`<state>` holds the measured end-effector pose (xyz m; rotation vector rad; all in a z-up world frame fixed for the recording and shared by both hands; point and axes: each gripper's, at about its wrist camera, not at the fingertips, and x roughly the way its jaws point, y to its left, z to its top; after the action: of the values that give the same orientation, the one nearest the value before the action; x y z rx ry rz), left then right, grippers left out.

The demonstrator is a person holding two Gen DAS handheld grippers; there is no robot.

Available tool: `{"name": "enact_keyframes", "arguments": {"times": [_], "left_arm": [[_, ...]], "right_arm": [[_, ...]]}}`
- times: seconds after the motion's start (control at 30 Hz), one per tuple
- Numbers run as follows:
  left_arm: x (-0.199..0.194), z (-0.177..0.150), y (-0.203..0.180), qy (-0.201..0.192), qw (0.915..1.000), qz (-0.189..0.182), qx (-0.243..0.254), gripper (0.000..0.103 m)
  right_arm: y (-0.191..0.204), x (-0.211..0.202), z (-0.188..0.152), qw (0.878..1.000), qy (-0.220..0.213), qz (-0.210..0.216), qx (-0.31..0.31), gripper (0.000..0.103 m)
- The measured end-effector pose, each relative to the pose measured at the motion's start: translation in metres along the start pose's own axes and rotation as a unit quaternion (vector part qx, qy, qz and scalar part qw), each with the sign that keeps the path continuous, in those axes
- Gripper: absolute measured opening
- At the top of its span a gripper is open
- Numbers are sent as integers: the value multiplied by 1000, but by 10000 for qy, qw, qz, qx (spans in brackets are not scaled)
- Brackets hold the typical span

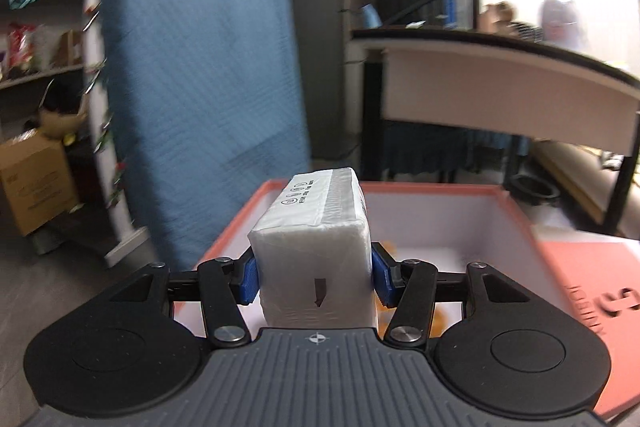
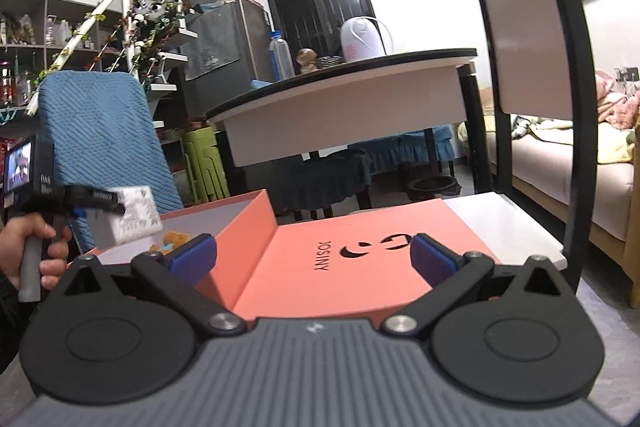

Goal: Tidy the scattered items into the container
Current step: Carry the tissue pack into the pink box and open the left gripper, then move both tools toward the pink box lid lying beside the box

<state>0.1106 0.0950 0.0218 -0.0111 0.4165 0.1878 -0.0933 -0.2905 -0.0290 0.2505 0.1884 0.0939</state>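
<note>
My left gripper [image 1: 314, 281] is shut on a white tissue pack [image 1: 316, 247], its blue pads pressing both sides. It holds the pack above the open coral box [image 1: 508, 195], whose inside is white. From the right wrist view the same pack [image 2: 134, 217] hangs over the box's left part [image 2: 244, 223], carried by the other gripper in a person's hand [image 2: 28, 245]. A small orange plush toy [image 2: 174, 241] lies inside the box. My right gripper [image 2: 314, 255] stands open over the coral lid [image 2: 360, 259], with nothing between its fingers.
The box and lid rest on a white chair seat [image 2: 512, 223] with a tall black-framed back [image 2: 536, 39]. A chair with a blue cover [image 1: 192, 59] stands behind the box. A dark-edged table [image 2: 352, 87], shelves [image 1: 36, 27] and a sofa [image 2: 568, 171] surround it.
</note>
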Motion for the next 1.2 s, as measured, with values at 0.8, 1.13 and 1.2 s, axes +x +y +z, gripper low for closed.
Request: {"name": "enact_keyframes", "arguments": {"times": [0.8,1.13,1.2], "left_arm": [[-56,-10,36,46,9983,-541,-227,94],[-121,-19,6,-251,9951,-952,-23,99],[-133,-20,2,-305,9943,-1018,18,100]], "right_arm": [[44,-2,14,9994,11,310,-125,103],[36,-3,34,9993,12,266,-270,103],[36,-5,36,9990,13,272,-341,103]]}}
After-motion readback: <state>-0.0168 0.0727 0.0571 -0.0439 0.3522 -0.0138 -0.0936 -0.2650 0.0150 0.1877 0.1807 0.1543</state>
